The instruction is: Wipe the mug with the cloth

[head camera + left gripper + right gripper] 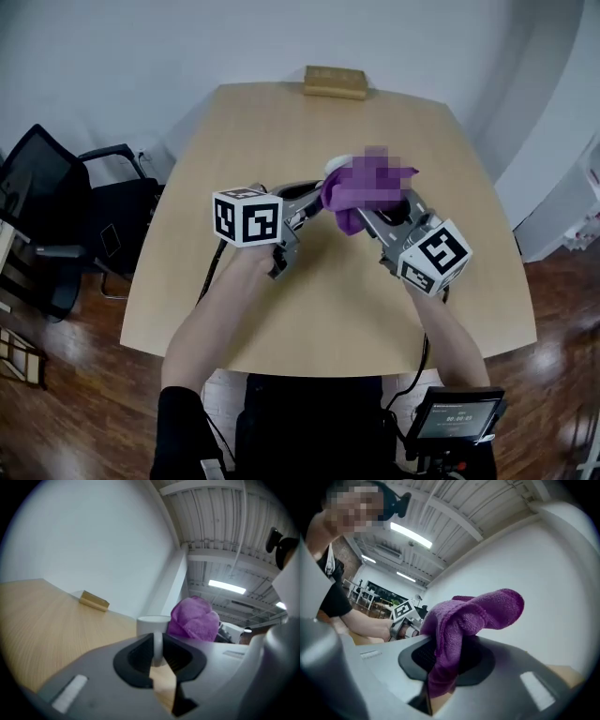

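Left gripper view: the left gripper [159,652] has its jaws closed most of the way on the handle of a white mug [151,622], with the thin loop pinched between the dark pads. The mug is upright, above a wooden table [42,625]. A purple cloth [194,618] is bunched against the mug's far right side. A small wooden block [94,601] lies at the table's far edge.

Right gripper view: the right gripper [447,660] is clenched on the cloth. One fold runs down between its pads, and the rest bulges up and out to the right. Behind it, the person's hand holds the left gripper's marker cube.

Head view: both grippers meet over the middle of the table, their tips close together. The cloth covers nearly all of the mug between them. A black chair [56,206] stands on the floor to the left.
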